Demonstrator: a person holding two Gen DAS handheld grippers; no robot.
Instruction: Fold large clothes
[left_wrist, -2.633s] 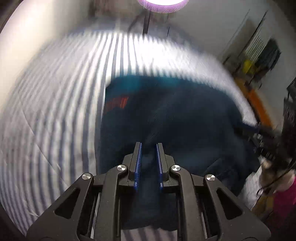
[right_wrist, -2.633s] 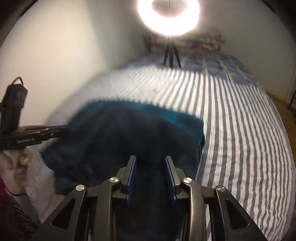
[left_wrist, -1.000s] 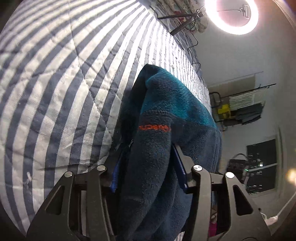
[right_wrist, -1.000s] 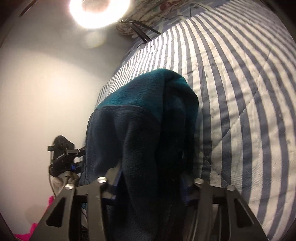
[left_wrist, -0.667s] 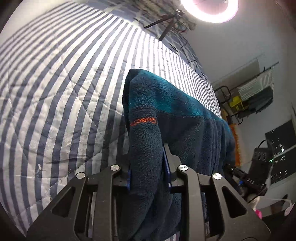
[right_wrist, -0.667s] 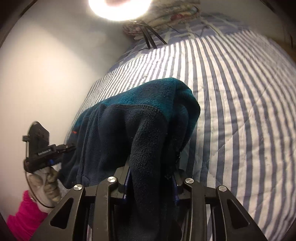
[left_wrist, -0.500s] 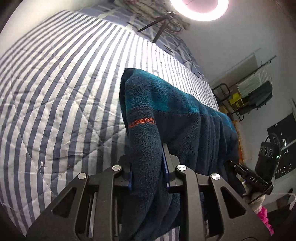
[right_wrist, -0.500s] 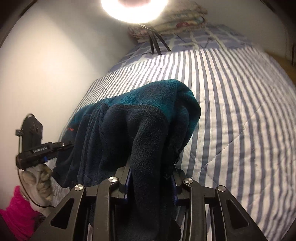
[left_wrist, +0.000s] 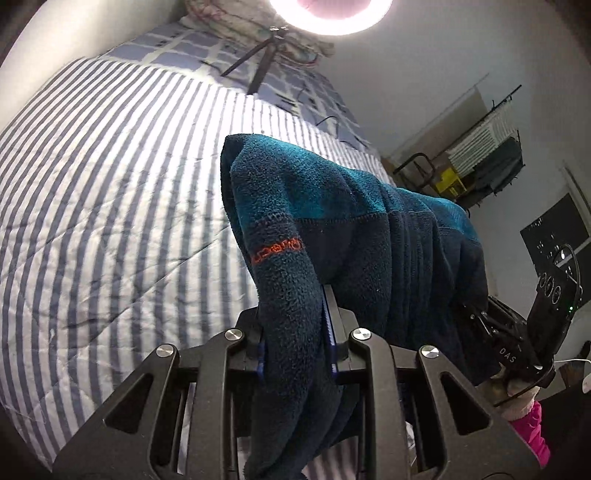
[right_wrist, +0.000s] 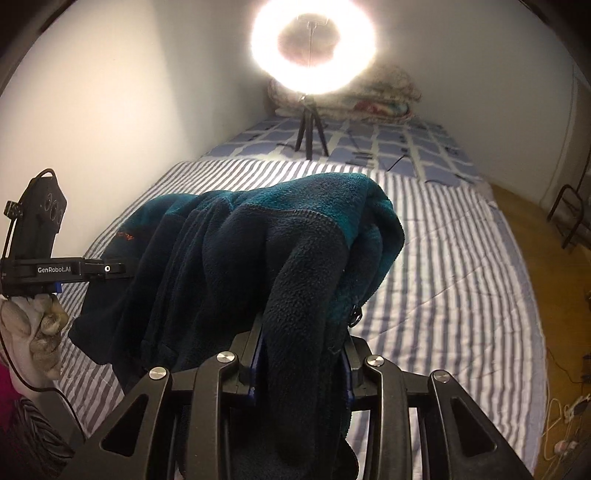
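Observation:
A dark navy and teal fleece jacket (left_wrist: 362, 236) with orange lettering hangs in the air between both grippers, above the striped bed (left_wrist: 110, 184). My left gripper (left_wrist: 295, 332) is shut on one folded edge of the fleece, which drapes over its fingers. My right gripper (right_wrist: 299, 332) is shut on the other edge of the fleece (right_wrist: 258, 251). The left gripper also shows in the right wrist view (right_wrist: 107, 268), at the far left. The right gripper also shows in the left wrist view (left_wrist: 480, 321), at the right. The fingertips of both are hidden under cloth.
A ring light on a small tripod (right_wrist: 312, 55) stands at the head of the bed, with folded bedding (right_wrist: 369, 99) behind it. A white wall (right_wrist: 92, 110) runs along the left side. A wooden floor (right_wrist: 546, 240) and a rack (left_wrist: 487, 162) lie beyond the bed.
Both grippers have lifted the fleece up off the bed and levelled out. The garment now hangs stretched between them, and the views point more toward the head of the bed.

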